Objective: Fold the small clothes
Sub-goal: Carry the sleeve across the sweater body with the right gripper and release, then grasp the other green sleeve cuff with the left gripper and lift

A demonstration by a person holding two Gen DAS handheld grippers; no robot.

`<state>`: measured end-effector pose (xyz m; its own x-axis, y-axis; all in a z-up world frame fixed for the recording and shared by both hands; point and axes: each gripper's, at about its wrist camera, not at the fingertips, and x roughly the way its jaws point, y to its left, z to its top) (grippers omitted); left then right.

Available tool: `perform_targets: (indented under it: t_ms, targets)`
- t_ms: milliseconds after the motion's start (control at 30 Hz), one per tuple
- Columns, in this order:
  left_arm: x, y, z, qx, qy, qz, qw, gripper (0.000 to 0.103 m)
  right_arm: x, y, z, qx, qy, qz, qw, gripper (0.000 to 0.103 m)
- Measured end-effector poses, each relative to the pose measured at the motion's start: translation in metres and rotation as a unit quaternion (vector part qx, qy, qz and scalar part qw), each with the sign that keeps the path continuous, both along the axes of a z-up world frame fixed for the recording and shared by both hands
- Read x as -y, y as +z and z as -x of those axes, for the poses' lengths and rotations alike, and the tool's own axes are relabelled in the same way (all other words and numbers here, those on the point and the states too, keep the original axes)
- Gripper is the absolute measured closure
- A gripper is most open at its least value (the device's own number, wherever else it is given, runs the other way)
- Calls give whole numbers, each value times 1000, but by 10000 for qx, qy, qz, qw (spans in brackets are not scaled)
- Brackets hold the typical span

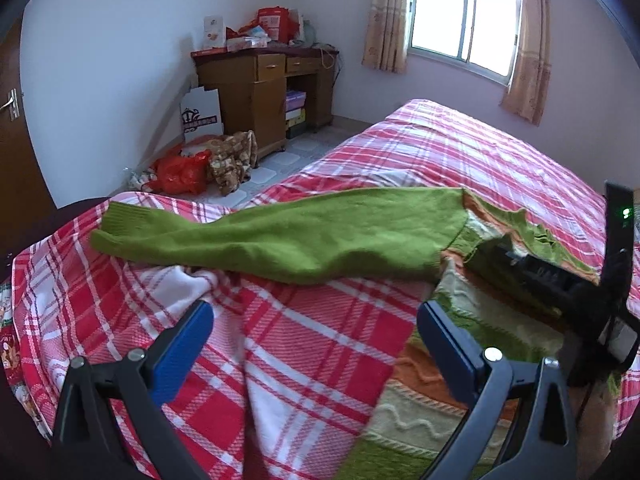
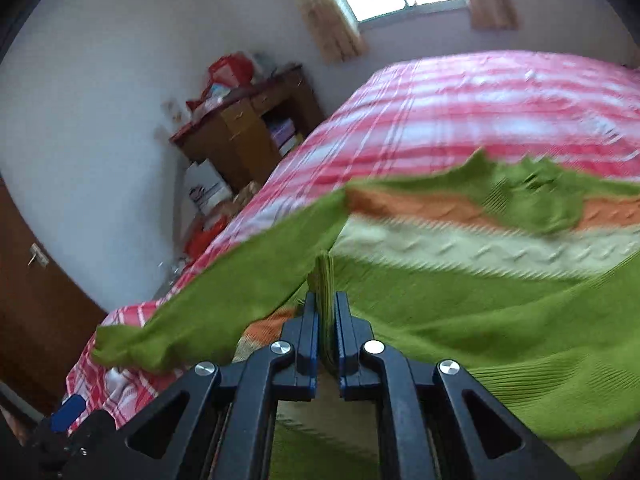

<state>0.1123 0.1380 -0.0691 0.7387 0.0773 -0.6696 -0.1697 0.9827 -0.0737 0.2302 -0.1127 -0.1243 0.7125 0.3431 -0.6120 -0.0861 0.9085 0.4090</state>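
Observation:
A small green sweater [image 1: 280, 240] with orange and pale stripes lies on the red plaid bed [image 1: 320, 360]. One sleeve stretches out to the left. My left gripper [image 1: 316, 328] is open and empty, above the bedspread just in front of that sleeve. My right gripper [image 2: 325, 308] is shut on a fold of the sweater's green edge [image 2: 325, 276] and holds it lifted; the sweater body [image 2: 480, 300] spreads to the right. The right gripper also shows at the right of the left wrist view [image 1: 560, 280].
A wooden desk [image 1: 264, 80] with clutter stands against the far wall. Bags and a cloth pile [image 1: 208, 164] lie on the floor beside it. A brown door [image 1: 16, 152] is on the left. A curtained window [image 1: 464, 20] is behind the bed.

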Motion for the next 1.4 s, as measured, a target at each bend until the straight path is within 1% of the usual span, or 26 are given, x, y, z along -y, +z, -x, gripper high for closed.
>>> perform_targets:
  t_ms: [67,100,133,200,300,367,400,467,533,600,633,667,733,833,900,933,967,1000,1033,1100,1133,1167,1267,1333,1367,1400]
  targets:
    - [-1,-3,-2,-49,27,18,10000,0,-5,-9,-2,-258,272,-230,9990,92]
    - [-1,-4,-4,-79,30,50,10000,0,-7,-12,-2,-390,476,-414,9972,76]
    - [-1,-5,-4,-96,23,71,9999,0,-9,-14,1,-516,689,-686,9939,55]
    - [1,-7,-5,-150,-37,86,9998,0,-7,-10,7,-534,915,-1115,9881,38]
    - [11,-4,-4,-145,-270,56,9995,0,6,4,18,-649,1049,-1272,9842,38]
    - [21,4,-6,-59,-520,83,9986,0,26,17,33,-444,799,-1143,9892,38]
    - [24,7,-8,-34,-617,142,9980,0,36,24,42,-330,651,-964,9927,38]
    - [35,15,-16,3,-996,473,9939,0,58,42,64,-38,317,-405,9987,38]
    - [45,20,-27,-8,-1310,782,9883,0,79,53,87,254,-88,201,9994,38]
    - [58,20,-43,-86,-1568,1009,9824,8,104,59,110,454,-571,667,9951,38]
    - [65,19,-51,-108,-1681,1106,9795,15,115,59,118,504,-726,730,9934,38]
    - [74,16,-62,-197,-1843,1231,9749,18,128,58,128,539,-907,771,9914,38]
    - [87,9,-76,-387,-1961,1288,9713,21,146,52,140,503,-1170,813,9885,38]
    - [109,-5,-99,-762,-2067,1355,9660,22,165,32,146,311,-1296,590,9893,38]
    - [118,-14,-105,-988,-2195,1570,9578,27,174,17,149,167,-1349,423,9898,38]
    - [121,-18,-108,-1058,-2213,1598,9562,36,174,10,147,112,-1379,368,9897,38]
    - [123,-23,-110,-1176,-2179,1572,9560,49,176,3,147,34,-1392,300,9898,38]
    - [123,-27,-111,-1254,-2168,1599,9548,55,177,-6,147,-58,-1390,248,9900,38]
    - [121,-32,-110,-1289,-2186,1749,9513,64,177,-10,151,-57,-1385,215,9901,38]
    - [115,-33,-104,-1124,-2254,2028,9463,73,177,-9,157,115,-1369,169,9904,38]
    - [112,-33,-101,-1060,-2319,2146,9428,84,177,-9,156,109,-1339,146,9908,38]
    - [111,-33,-100,-1026,-2352,2180,9416,89,177,-12,155,73,-1329,134,9910,38]
    - [109,-33,-93,-813,-2364,1990,9476,89,178,-11,155,85,-1331,110,9910,38]
    - [112,-38,-95,-970,-2309,1845,9504,88,178,-11,156,104,-1338,81,9909,38]
    - [114,-41,-99,-1058,-2252,1804,9516,85,177,-11,156,105,-1338,76,9909,38]
    - [113,-42,-102,-1100,-2234,1852,9506,84,177,-11,156,105,-1336,67,9910,38]
